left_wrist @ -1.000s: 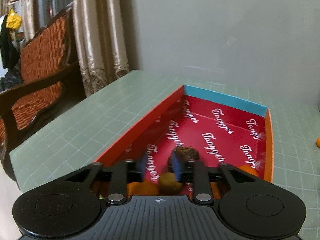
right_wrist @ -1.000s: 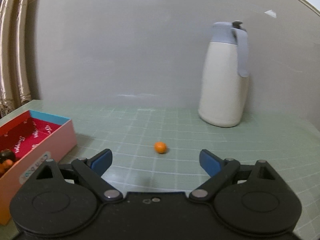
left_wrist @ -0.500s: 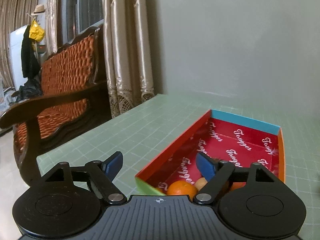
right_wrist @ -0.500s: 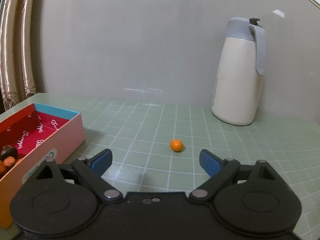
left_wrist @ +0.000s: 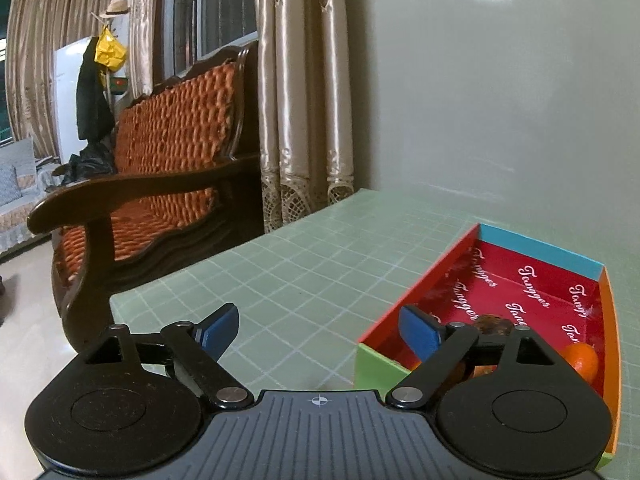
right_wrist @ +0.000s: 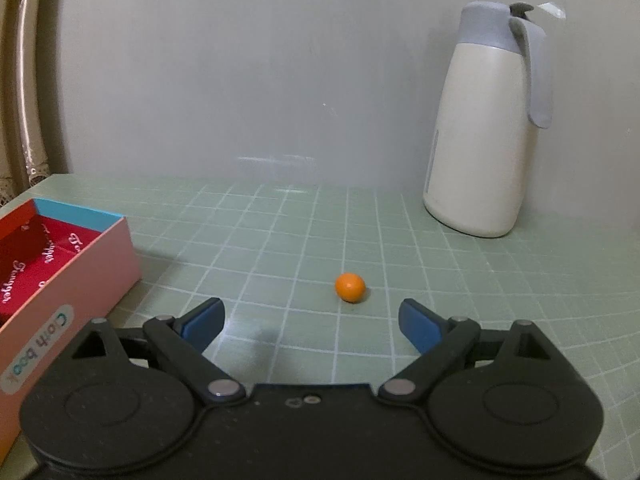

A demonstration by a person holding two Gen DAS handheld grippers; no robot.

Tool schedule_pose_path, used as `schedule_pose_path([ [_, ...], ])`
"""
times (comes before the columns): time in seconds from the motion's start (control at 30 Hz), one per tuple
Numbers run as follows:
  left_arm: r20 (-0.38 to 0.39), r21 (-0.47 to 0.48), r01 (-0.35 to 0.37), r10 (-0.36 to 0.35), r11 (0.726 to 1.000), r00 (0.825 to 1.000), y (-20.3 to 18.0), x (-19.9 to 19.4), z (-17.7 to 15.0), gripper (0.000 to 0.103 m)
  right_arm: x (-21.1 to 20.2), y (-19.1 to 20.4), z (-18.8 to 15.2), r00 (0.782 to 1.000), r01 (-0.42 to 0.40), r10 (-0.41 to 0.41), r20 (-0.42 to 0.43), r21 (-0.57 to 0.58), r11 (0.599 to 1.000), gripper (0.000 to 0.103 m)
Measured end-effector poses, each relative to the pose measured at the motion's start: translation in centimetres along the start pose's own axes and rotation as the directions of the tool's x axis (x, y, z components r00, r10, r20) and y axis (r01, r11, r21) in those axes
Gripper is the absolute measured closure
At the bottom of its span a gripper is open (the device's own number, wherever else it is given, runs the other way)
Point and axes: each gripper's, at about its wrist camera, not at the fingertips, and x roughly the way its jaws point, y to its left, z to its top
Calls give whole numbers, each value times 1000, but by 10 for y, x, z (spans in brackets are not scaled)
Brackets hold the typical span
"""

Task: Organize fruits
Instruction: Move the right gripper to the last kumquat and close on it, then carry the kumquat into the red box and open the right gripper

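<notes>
Left hand-held gripper (left_wrist: 318,330) just opened, empty, withdrawn from box (left_wrist: 540,256); right hand-held gripper (right_wrist: 310,322) released.

Boxes: one open cardboard box (left_wrist: 540,252), red-lined, with blue, orange, green and pink walls; the same box (right_wrist: 80,264) shows at the left edge of the right wrist view.
Orange fruits loose on the table: one small orange fruit (right_wrist: 350,287).
Orange fruits in the box: one orange fruit (left_wrist: 582,360) clearly visible; any others are hidden behind the gripper.
Dark brown fruits in the box: one dark fruit (left_wrist: 494,325), partly hidden.
Jugs: one white jug (right_wrist: 486,128) with a grey lid and handle.
Grippers: two, the left gripper (left_wrist: 320,330) and the right gripper (right_wrist: 311,326).
Blue pads: two on each gripper, four in all.
Tables: one green gridded table (right_wrist: 440,280).
Armchairs: one armchair (left_wrist: 160,168).
Hats: one hat (left_wrist: 116,7).
</notes>
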Motion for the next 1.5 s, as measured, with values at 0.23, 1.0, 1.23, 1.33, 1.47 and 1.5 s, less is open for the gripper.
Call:
schedule_pose_path([
  [0.23,9,-28,-4,4,1000,1000,12,-1,2,12,13,-8,1,1000,10,-10,-28,28,1000,11],
  [1.0,-3,-57,42,-43,997,999,14,-2,3,8,53,-35,12,996,-38,48,-80,126,991,68],
  [1.23,-5,-52,38,-38,998,999,14,-2,3,8,56,-35,14,995,-59,68,-78,118,991,83],
  [1.33,-4,-52,36,-36,998,999,14,-2,3,7,56,-33,14,995,-63,71,-77,102,993,83],
  [1.47,-7,-49,35,-35,998,999,13,-1,3,7,53,-31,14,995,-71,77,-66,99,993,83],
  [1.5,-7,-48,33,-33,998,999,13,-1,3,7,53,-30,13,994,-78,84,-66,98,992,83],
])
